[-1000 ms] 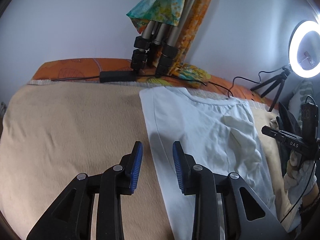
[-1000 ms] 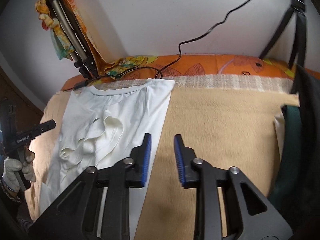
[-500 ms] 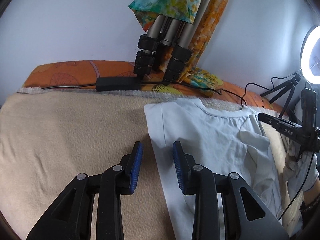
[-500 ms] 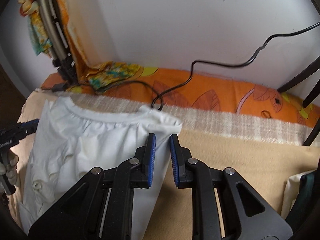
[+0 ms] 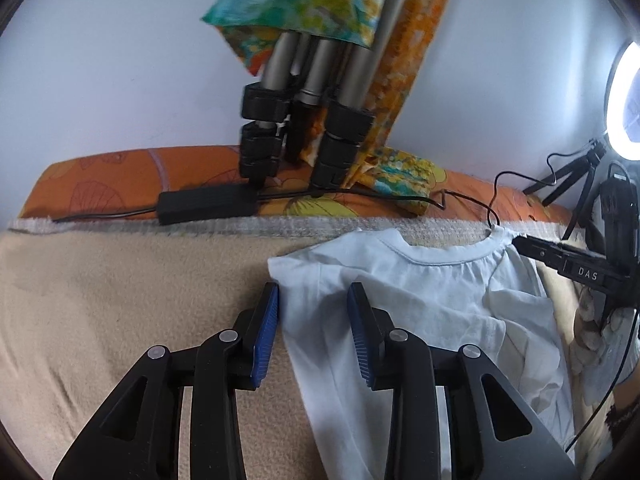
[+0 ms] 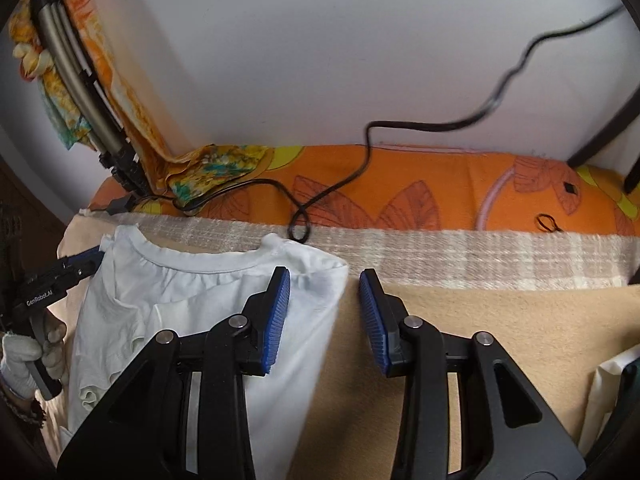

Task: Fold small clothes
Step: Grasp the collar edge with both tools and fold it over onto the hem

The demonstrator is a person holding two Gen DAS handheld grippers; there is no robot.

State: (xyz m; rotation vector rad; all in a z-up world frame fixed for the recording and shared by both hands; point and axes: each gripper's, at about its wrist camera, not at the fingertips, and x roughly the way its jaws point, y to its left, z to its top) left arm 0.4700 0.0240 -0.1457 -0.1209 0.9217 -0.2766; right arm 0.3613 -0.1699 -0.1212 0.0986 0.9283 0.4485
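A small white garment (image 5: 432,304) lies flat on the beige blanket (image 5: 120,300), neckline toward the wall, its sides folded in. My left gripper (image 5: 313,320) is open and straddles its top left corner. My right gripper (image 6: 323,300) is open and straddles its top right corner (image 6: 320,276). The garment also shows in the right wrist view (image 6: 180,304). Each gripper appears in the other's view: the right one (image 5: 568,260) and the left one (image 6: 60,276).
A tripod draped with patterned cloth (image 5: 304,120) stands at the wall on the orange bedding (image 6: 440,196). A black power brick (image 5: 204,202) and cables (image 6: 340,188) lie along it. A ring light (image 5: 624,100) stands at the right. Dark items sit at the far right (image 6: 624,392).
Both grippers moved forward to the garment's top corners. The right gripper's jaws, nearly closed half a second ago, have opened wide. The left gripper stayed open.
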